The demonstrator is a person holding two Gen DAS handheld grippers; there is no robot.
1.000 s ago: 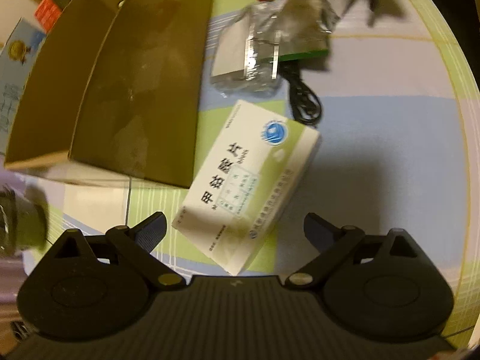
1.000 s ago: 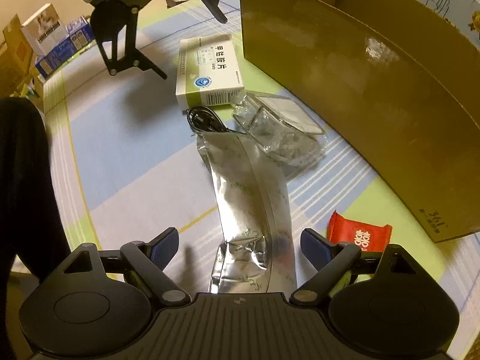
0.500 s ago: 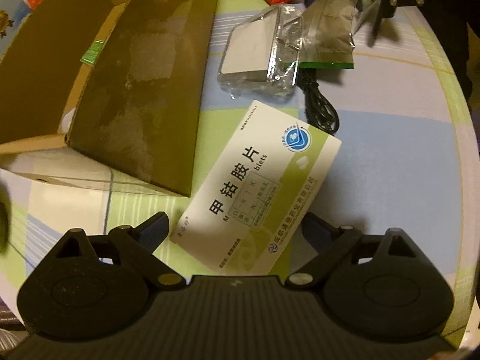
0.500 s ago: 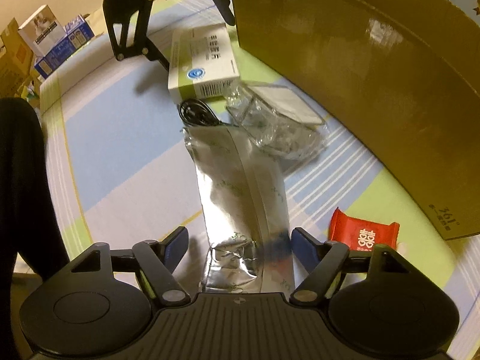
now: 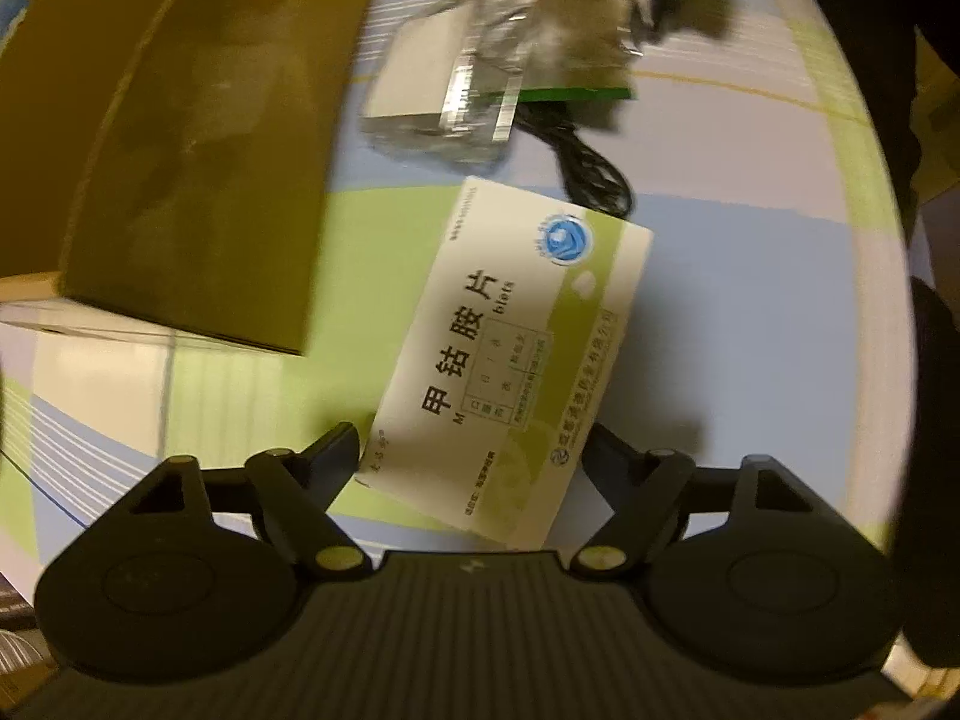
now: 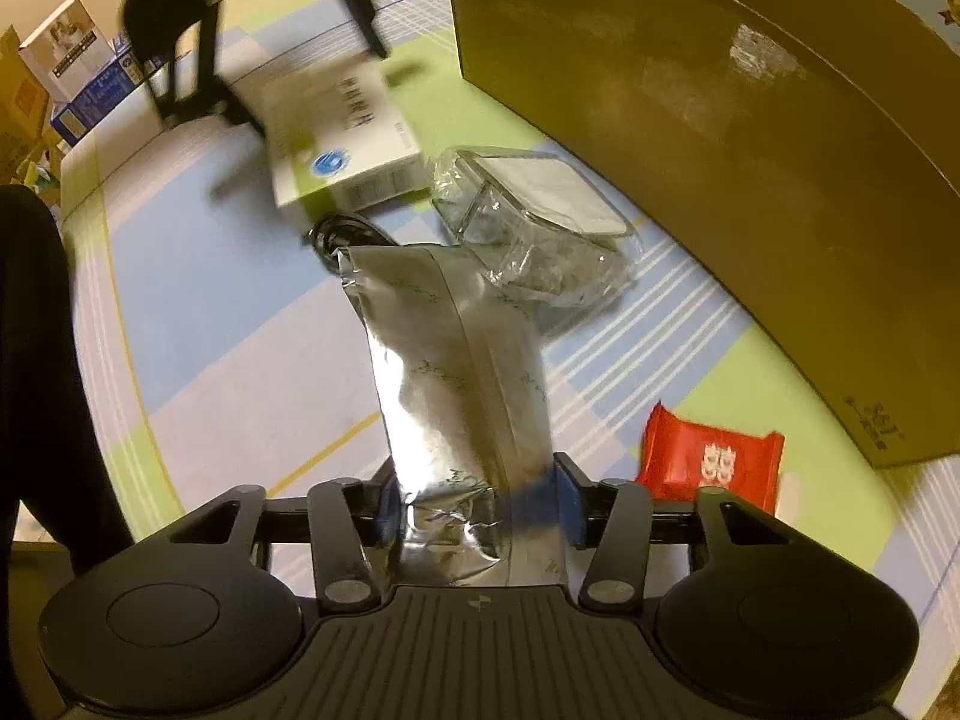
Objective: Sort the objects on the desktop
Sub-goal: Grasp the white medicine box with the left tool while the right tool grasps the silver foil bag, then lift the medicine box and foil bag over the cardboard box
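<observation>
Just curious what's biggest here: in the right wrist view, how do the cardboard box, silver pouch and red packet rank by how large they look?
1. Cardboard box
2. Silver pouch, though it sits nearest the camera, which inflates it
3. Red packet

Checked green, blue and white tablecloth (image 6: 240, 324), stacked cartons (image 6: 66, 72) off the table's far edge, person's dark sleeve (image 6: 36, 360)
</observation>
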